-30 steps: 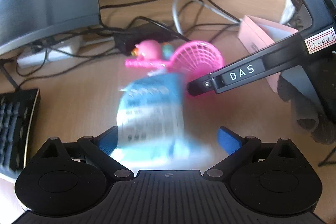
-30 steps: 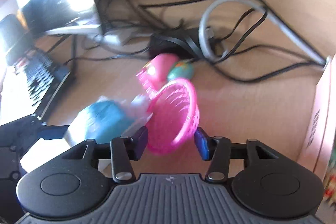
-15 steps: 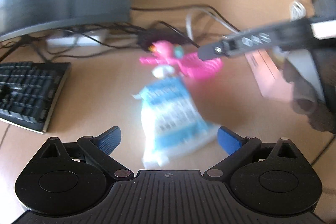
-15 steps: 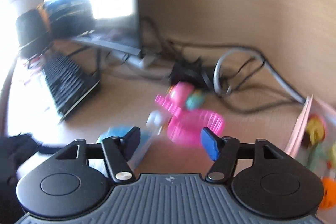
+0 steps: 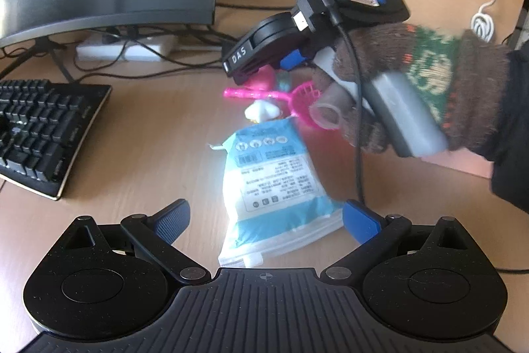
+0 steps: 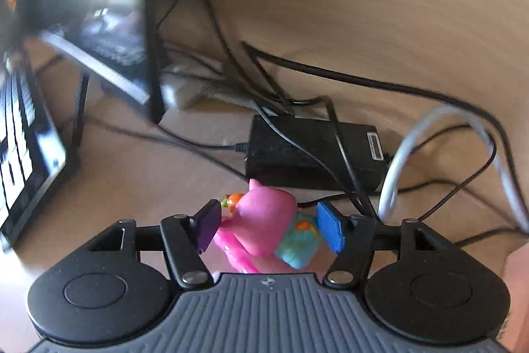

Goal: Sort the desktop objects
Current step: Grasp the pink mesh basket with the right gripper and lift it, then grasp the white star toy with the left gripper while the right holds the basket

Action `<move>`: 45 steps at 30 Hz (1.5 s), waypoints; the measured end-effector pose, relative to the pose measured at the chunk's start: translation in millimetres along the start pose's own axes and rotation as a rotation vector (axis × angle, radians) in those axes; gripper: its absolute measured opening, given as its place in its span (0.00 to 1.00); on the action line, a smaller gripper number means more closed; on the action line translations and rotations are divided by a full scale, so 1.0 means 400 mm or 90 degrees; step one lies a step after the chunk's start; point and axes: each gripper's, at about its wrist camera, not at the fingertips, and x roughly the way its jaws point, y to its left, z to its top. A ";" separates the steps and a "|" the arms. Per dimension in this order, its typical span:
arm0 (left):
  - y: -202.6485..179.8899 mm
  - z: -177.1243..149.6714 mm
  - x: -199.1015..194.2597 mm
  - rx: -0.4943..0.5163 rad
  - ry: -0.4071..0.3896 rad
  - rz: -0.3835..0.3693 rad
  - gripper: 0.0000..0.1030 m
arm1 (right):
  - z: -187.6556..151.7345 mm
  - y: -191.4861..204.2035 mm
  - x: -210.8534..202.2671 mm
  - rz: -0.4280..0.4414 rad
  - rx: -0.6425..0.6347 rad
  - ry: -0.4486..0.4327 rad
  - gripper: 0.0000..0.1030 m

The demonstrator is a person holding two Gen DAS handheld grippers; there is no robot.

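Left gripper [image 5: 266, 215] fingers spread wide around a blue tissue pack [image 5: 276, 184] on the counter [image 5: 139, 134]. Right gripper [image 6: 268, 225] fingers open astride a pink toy [image 6: 264, 220] (teal toy [image 6: 297, 245] beside), power adapter [image 6: 314, 151] and cables [image 6: 330, 78] just behind.

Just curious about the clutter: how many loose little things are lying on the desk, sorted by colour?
Pink: 2, a rounded plastic toy figure and a mesh scoop net.
Blue: 2, a blue-and-white plastic packet and a small teal toy.
White: 1, a small blurry lump.
Total: 5.
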 end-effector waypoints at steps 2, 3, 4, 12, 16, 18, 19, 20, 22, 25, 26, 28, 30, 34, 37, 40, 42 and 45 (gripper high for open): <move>-0.004 -0.001 0.007 0.009 0.004 0.005 0.98 | -0.017 0.001 -0.018 0.019 -0.005 0.001 0.60; -0.006 -0.001 0.007 0.016 0.005 0.011 0.98 | -0.026 0.000 -0.030 0.031 -0.005 0.004 0.59; -0.008 -0.004 0.004 0.023 0.005 0.015 0.98 | -0.038 0.002 -0.045 0.046 -0.007 0.008 0.59; -0.011 -0.058 -0.037 0.085 0.025 0.019 0.99 | -0.192 0.003 -0.194 0.096 -0.041 0.029 0.59; -0.007 -0.070 -0.047 0.104 0.032 0.059 0.99 | -0.316 -0.013 -0.281 0.058 -0.069 0.013 0.59; -0.007 -0.068 -0.049 0.117 0.030 0.087 0.99 | -0.374 -0.014 -0.330 0.056 -0.091 0.006 0.59; -0.006 -0.065 -0.048 0.124 0.027 0.102 0.99 | -0.402 -0.016 -0.357 0.058 -0.102 0.007 0.59; -0.005 -0.061 -0.045 0.129 0.027 0.116 0.99 | -0.429 -0.019 -0.384 0.057 -0.113 0.007 0.59; -0.005 -0.050 -0.040 0.138 0.024 0.139 0.99 | -0.482 -0.029 -0.434 0.044 -0.135 0.006 0.60; -0.011 -0.032 -0.040 0.148 0.017 0.167 0.99 | -0.545 -0.050 -0.501 -0.018 -0.142 -0.013 0.68; -0.015 -0.026 -0.046 0.146 0.013 0.167 0.99 | -0.566 -0.064 -0.529 -0.038 -0.125 -0.025 0.72; -0.035 -0.020 -0.074 0.147 -0.009 0.126 0.99 | -0.598 -0.102 -0.590 -0.049 -0.059 -0.056 0.86; -0.068 -0.026 -0.100 0.160 -0.024 0.053 0.99 | -0.626 -0.141 -0.643 -0.046 0.017 -0.082 0.90; -0.162 -0.076 -0.098 0.215 0.008 -0.069 0.99 | -0.712 -0.195 -0.705 -0.045 0.162 -0.104 0.98; -0.225 -0.116 -0.069 0.249 0.051 -0.104 0.99 | -0.751 -0.187 -0.686 -0.050 0.186 -0.080 0.98; -0.261 -0.143 -0.058 0.272 0.075 -0.131 0.99 | -0.773 -0.151 -0.665 -0.061 0.140 -0.060 0.98; -0.274 -0.151 -0.058 0.281 0.082 -0.136 0.99 | -0.774 -0.140 -0.653 -0.110 0.100 -0.051 0.98; -0.277 -0.150 -0.051 0.274 0.092 -0.148 0.99 | -0.770 -0.158 -0.632 -0.284 0.080 -0.046 0.97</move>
